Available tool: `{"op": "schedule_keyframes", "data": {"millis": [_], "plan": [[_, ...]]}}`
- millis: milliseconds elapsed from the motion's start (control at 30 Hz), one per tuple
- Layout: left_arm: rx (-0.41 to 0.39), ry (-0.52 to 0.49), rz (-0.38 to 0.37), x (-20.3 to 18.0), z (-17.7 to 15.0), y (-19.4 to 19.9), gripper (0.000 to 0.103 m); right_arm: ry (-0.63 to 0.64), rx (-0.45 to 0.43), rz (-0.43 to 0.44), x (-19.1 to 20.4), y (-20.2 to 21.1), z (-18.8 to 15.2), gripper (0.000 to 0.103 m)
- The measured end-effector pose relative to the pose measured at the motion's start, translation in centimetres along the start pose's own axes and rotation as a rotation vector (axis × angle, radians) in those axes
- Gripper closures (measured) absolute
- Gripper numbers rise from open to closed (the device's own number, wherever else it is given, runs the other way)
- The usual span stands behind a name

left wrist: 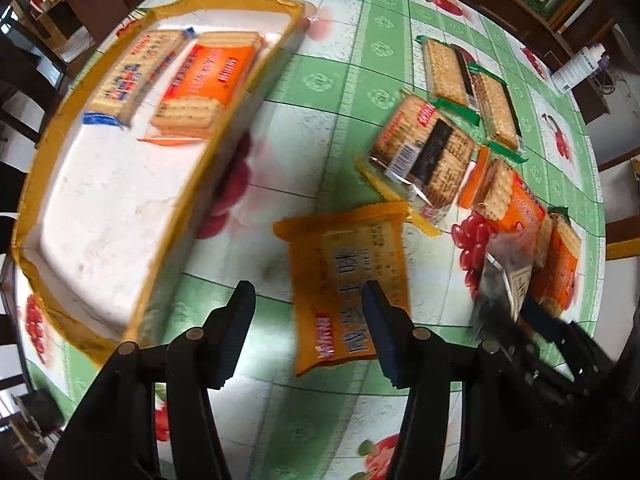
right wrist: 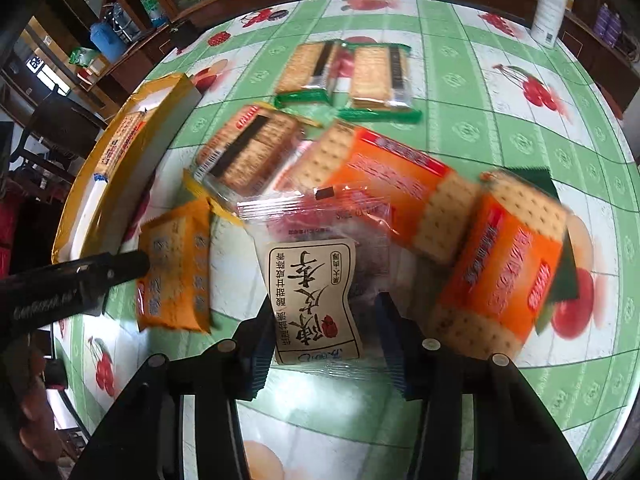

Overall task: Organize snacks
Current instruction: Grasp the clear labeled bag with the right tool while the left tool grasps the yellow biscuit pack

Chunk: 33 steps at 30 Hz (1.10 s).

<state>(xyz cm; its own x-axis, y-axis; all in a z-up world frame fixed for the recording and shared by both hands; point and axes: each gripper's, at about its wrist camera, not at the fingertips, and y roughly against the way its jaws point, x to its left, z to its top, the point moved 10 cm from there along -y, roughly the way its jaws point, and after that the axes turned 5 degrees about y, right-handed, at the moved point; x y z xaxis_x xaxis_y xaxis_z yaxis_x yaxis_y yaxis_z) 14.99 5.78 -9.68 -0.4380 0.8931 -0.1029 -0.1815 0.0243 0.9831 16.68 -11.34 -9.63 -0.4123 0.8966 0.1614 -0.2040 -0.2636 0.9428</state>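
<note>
Fruit-print green-and-white cloth covers the table (right wrist: 500, 128); dark wooden furniture stands behind.

Item: clear snack pouch (right wrist: 316, 280) with a cream label and dark contents, lying near the middle of the loose heap. Judged light, soft and crinkly, the film slippery; best pinched across its flat body below the label, not by the sealed edge.

Right hand-held gripper (right wrist: 320, 336): jaws straddle the pouch, drawn in on its sides; I judge it gripped.

Left hand-held gripper (left wrist: 308, 312): jaws apart, holding nothing, over the yellow-orange packet (left wrist: 348, 280), one pad above its right edge. Packet looks flat and light, its biscuits likely brittle.

Other stock: orange cracker packs (right wrist: 496, 264), green-edged packs (right wrist: 380, 76), stiff but breakable.

Destination: yellow-rimmed white tray (left wrist: 100, 216) at left, two packs inside at its far end.
</note>
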Motion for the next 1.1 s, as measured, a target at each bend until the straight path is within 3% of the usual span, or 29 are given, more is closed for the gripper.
{"op": "schedule_keyframes", "data": {"millis": [167, 333, 400, 567, 633, 733, 867, 933, 967, 1100], "plan": [[0.006, 0.022, -0.043, -2.4, 0.2, -0.9, 0.046, 0.002, -0.004, 0.017, -0.2, 0.2, -0.6, 0.050], [0.007, 0.024, -0.039, -3.2, 0.8, -1.9, 0.034, 0.027, 0.003, 0.006, 0.1, 0.0, -0.8, 0.046], [0.036, 0.022, -0.008, -3.2, 0.7, -3.0, 0.030, 0.026, 0.005, 0.011, 0.1, -0.1, -0.9, 0.044], [0.005, -0.027, 0.058, -3.5, 1.0, -3.6, 0.018, 0.057, 0.010, -0.002, 0.3, -0.6, -0.7, 0.040], [0.006, -0.027, 0.053, -3.6, 0.9, -3.7, 0.018, 0.081, 0.025, 0.004, 0.8, -0.9, -0.9, 0.034], [0.014, -0.030, 0.048, -3.8, 0.8, -3.7, 0.018, 0.130, 0.024, -0.029, 1.3, -1.2, -0.8, 0.034], [0.015, -0.059, 0.044, -3.6, 0.9, -3.7, 0.018, 0.149, 0.018, -0.066, 1.3, -1.3, -0.6, 0.046], [0.003, -0.067, 0.051, -3.4, 0.8, -3.5, 0.024, 0.145, 0.017, -0.064, 1.2, -1.3, -0.6, 0.048], [-0.003, -0.069, 0.043, -3.2, 0.8, -3.1, 0.034, 0.150, 0.016, -0.068, 1.2, -1.2, -0.7, 0.050], [0.001, -0.105, 0.011, -3.5, 0.1, -2.8, 0.034, 0.124, 0.004, -0.073, 1.0, -0.9, -0.9, 0.057]]}}
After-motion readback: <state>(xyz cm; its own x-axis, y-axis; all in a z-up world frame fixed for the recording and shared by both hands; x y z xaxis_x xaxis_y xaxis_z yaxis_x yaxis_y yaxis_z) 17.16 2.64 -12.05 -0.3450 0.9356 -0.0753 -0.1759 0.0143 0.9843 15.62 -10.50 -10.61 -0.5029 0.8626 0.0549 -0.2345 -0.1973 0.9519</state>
